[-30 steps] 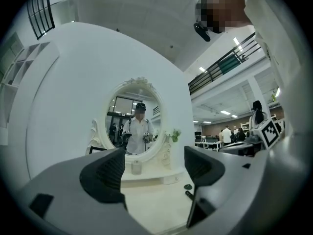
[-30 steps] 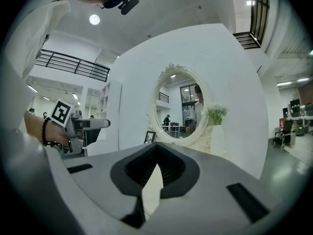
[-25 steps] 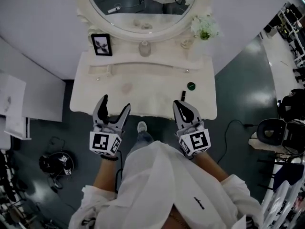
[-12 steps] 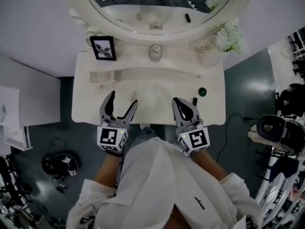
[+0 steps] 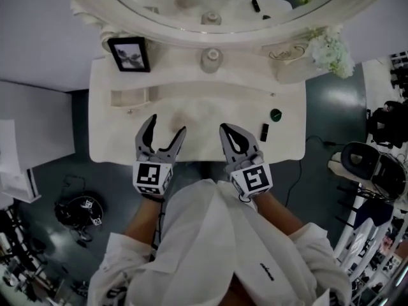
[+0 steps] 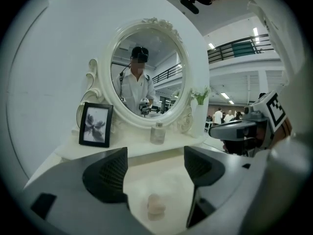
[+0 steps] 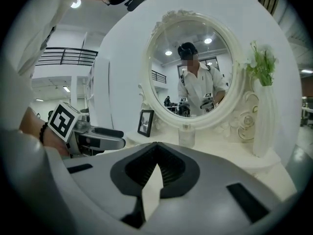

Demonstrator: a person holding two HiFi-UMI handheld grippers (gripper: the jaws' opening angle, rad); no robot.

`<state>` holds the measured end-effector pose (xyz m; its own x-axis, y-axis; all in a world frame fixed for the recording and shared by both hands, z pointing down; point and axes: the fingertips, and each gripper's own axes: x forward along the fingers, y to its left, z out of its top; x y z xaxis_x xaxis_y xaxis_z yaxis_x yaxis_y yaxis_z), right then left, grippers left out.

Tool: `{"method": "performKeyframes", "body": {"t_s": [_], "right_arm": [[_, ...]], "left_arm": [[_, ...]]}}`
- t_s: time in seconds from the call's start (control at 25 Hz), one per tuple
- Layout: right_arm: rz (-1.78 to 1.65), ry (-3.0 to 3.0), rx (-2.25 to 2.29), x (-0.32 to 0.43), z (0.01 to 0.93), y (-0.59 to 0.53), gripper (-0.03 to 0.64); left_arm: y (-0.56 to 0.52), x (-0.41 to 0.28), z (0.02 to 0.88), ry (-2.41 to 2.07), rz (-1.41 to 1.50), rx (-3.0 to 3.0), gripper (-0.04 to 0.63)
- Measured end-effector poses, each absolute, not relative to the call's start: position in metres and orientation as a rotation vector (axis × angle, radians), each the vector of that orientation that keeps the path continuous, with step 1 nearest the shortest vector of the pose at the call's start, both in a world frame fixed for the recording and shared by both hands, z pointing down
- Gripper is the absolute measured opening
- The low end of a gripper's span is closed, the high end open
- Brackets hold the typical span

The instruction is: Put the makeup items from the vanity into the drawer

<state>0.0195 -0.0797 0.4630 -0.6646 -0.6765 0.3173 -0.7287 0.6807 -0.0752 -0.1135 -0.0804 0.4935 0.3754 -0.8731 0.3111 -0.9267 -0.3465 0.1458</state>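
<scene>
Seemingly the approach step: left gripper (image 5: 166,127), jaws apart, aims at a pale puff (image 6: 156,205) on the worktop (image 5: 115,139); right gripper (image 5: 233,132) pinched together, empty; lipstick (image 5: 264,132) and green jar (image 5: 275,115) at its 2 o'clock; next, probably lower and close on the puff.

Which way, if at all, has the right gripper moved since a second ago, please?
Yes. The right gripper moved left, away from the black tube, and slightly forward.
</scene>
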Motion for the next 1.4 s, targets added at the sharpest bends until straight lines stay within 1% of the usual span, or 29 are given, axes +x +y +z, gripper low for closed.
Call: {"method": "performKeyframes", "body": {"t_s": [0.48, 0.88, 1.12, 1.4], "right_arm": [[0.371, -2.565, 0.964, -0.008, 0.538, -0.093, 0.018], [0.46, -2.472, 0.853, -0.028, 0.605, -0.092, 0.018], [0.488, -2.435, 0.827, -0.03, 0.627, -0.094, 0.018], [0.504, -2.408, 0.815, -0.029, 0.641, -0.094, 0.018]], "left_arm": [[-0.089, -0.106, 0.559, -1.589, 0.452, 2.254, 0.365], [-0.084, -0.084, 0.621, -1.517, 0.626, 2.198, 0.365], [-0.085, -0.085, 0.642, -1.521, 0.733, 2.179, 0.364], [-0.091, -0.081, 0.655, -1.509, 0.76, 2.168, 0.364]]}}
